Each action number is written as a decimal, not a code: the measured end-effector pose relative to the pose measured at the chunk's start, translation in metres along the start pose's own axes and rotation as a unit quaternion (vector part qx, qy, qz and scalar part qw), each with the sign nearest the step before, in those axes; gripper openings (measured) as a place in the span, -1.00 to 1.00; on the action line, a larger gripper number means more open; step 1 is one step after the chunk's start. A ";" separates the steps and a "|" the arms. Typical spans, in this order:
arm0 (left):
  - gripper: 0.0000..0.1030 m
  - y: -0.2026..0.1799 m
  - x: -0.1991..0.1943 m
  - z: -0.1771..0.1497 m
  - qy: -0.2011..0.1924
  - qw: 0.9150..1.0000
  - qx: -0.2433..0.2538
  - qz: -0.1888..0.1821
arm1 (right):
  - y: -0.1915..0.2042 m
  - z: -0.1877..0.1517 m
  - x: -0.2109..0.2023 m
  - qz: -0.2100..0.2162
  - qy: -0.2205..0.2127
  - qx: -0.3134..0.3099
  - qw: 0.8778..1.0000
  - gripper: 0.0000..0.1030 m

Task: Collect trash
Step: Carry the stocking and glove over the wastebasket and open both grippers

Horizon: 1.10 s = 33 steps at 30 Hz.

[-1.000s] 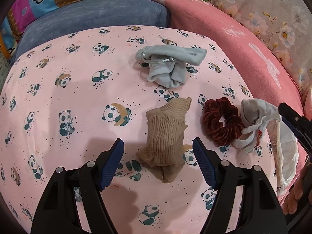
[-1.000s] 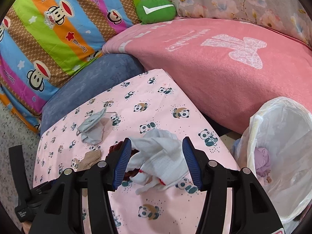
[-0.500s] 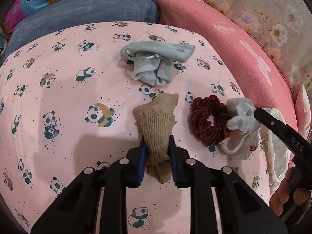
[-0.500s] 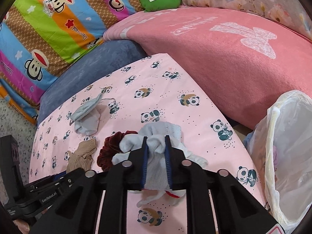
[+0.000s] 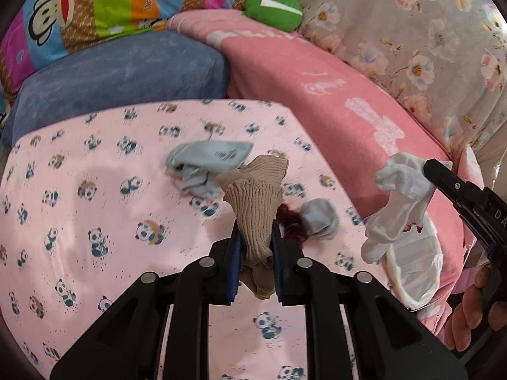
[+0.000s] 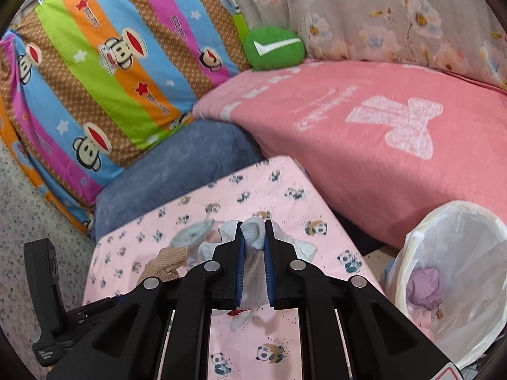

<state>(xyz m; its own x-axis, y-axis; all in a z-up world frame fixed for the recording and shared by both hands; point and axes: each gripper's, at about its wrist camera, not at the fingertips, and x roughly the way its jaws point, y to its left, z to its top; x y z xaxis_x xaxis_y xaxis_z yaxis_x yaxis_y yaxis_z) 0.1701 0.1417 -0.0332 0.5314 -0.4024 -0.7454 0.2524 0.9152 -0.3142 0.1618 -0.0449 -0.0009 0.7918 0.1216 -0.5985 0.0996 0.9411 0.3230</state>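
My left gripper (image 5: 255, 237) is shut on a tan ribbed sock (image 5: 256, 202) and holds it above the pink panda sheet (image 5: 104, 209). My right gripper (image 6: 253, 240) is shut on a white sock (image 6: 253, 266), which also shows hanging at the right of the left wrist view (image 5: 396, 202). A pale blue sock (image 5: 206, 161) lies on the sheet beyond the tan one. A dark red scrunchie (image 5: 291, 224) and a small grey-blue sock (image 5: 320, 221) lie just right of my left gripper. A bin with a white liner (image 6: 459, 272) stands right of the sheet.
A blue cushion (image 5: 120, 72), a pink blanket (image 6: 380, 133) and a striped monkey-print pillow (image 6: 111, 63) border the sheet at the back. A green plush (image 6: 274, 47) sits behind. The bin holds a purple wad (image 6: 424, 288). Speckled floor (image 6: 19, 215) lies left.
Both grippers closed on their socks and lifted them off the sheet. The tan sock and the white sock now hang in the air; the grey-blue sock is uncovered.
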 end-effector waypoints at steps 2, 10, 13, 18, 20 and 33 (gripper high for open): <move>-0.68 -0.013 -0.006 0.005 -0.011 1.000 0.012 -0.005 | -0.002 0.006 -0.016 0.002 -0.018 0.001 1.000 -0.77; -0.68 -0.065 -0.025 0.015 -0.038 0.997 0.065 -0.023 | -0.019 0.022 -0.062 -0.006 -0.057 0.006 0.998 -0.77; -0.68 -0.086 -0.028 0.016 -0.043 0.995 0.083 -0.031 | -0.029 0.025 -0.079 -0.012 -0.068 0.011 0.998 -0.77; -0.68 -0.122 -0.032 0.013 -0.049 0.991 0.116 -0.041 | -0.051 0.026 -0.108 -0.022 -0.088 0.026 0.996 -0.77; -0.68 -0.133 -0.033 0.013 -0.050 0.990 0.127 -0.045 | -0.062 0.027 -0.119 -0.027 -0.095 0.034 0.994 -0.77; -0.68 -0.206 -0.033 -0.005 -0.048 0.978 0.191 -0.066 | -0.129 0.018 -0.173 -0.057 -0.127 0.075 0.987 -0.77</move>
<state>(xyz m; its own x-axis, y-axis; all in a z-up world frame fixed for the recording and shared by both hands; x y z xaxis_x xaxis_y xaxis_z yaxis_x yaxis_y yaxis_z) 0.0968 -0.0334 0.0529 0.5428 -0.5337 -0.6485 0.5982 0.7877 -0.1476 0.0229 -0.1931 0.0738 0.8941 -0.0828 -0.4401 0.2693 0.8846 0.3807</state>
